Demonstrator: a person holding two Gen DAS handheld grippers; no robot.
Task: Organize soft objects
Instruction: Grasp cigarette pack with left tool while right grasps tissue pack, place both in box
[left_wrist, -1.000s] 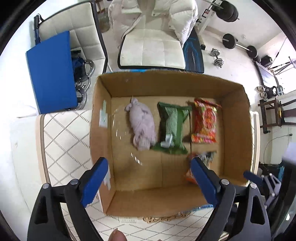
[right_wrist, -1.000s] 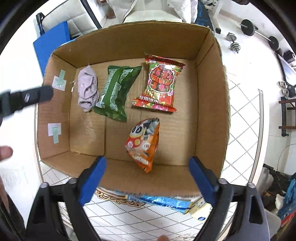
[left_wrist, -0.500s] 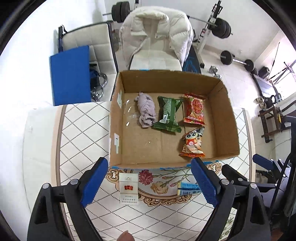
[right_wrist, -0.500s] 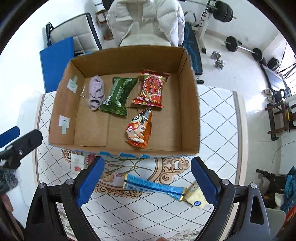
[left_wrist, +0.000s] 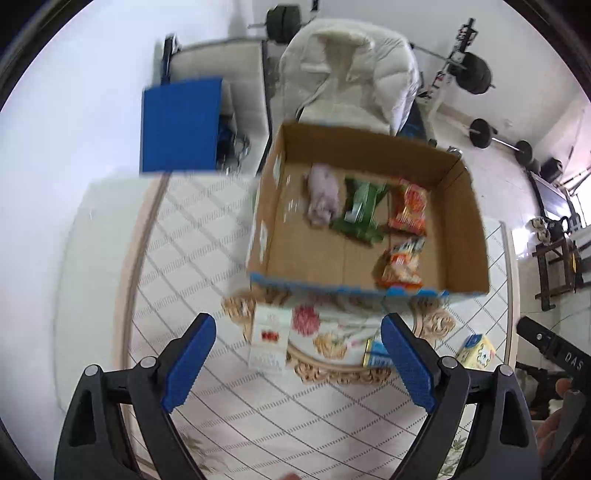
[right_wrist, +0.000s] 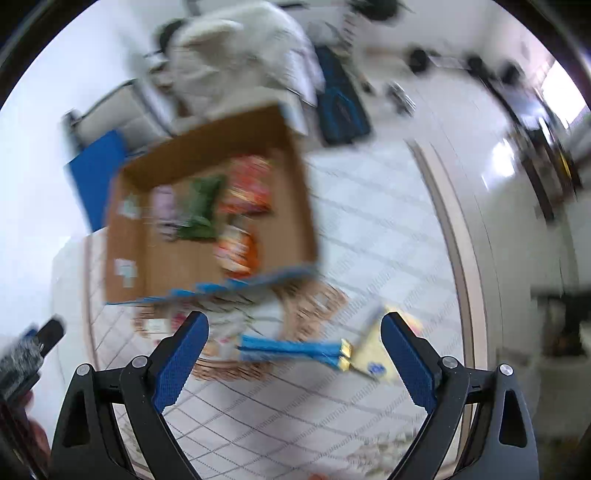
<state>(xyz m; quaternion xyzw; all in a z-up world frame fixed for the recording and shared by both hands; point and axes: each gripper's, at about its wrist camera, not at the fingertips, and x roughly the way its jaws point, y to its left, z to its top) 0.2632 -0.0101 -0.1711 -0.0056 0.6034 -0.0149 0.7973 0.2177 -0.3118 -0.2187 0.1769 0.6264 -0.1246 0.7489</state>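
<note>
A cardboard box (left_wrist: 465, 229) stands on the patterned table; it also shows, blurred, in the right wrist view (right_wrist: 299, 206). In it lie a pale purple cloth (left_wrist: 323, 199), a green packet (left_wrist: 360, 212), a red packet (left_wrist: 410, 206) and an orange packet (left_wrist: 400, 262). In front of the box lie a white-and-red pack (left_wrist: 267, 345), a blue wrapper (right_wrist: 291, 349) and a yellow packet (left_wrist: 476, 350). My left gripper (left_wrist: 299, 360) is open and empty, above the white-and-red pack. My right gripper (right_wrist: 293, 363) is open and empty, above the blue wrapper.
The table (left_wrist: 177, 258) has a rounded edge at left and right. Behind the box stand a chair with a white jacket (left_wrist: 351, 74), a second chair with a blue board (left_wrist: 179, 123), and barbells (left_wrist: 498, 142) on the floor.
Both grippers have drawn back and up from the box toward the table's near side. The right wrist view has swung right and is motion-blurred. Both stay open and empty.
</note>
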